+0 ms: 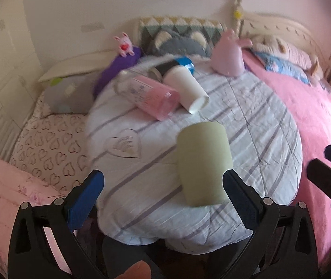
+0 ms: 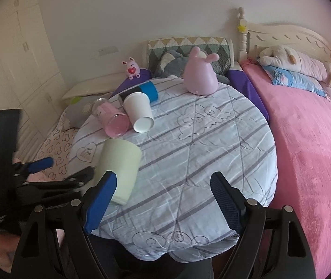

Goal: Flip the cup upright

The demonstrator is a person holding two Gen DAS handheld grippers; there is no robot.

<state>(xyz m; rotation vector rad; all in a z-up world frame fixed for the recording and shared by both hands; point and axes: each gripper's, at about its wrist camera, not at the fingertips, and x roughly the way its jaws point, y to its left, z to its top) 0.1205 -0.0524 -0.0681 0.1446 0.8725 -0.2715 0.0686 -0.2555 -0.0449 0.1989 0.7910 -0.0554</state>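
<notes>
Lower centre, the left gripper (image 1: 163, 186) stands spread, one pad beside the pale green cup (image 1: 202, 162) lying tipped on the striped quilt (image 1: 258, 121). The right gripper (image 2: 163, 200), also spread, is empty. Beyond, a pink bottle (image 1: 151, 95) bears unreadable print; the right view alone shows its open mouth.

Both wrist views look forward, close and low (side by side) — sharing the striped quilt (image 1: 247, 116).

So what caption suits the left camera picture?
Open left gripper nears a green cup lying on the striped quilt.
</notes>
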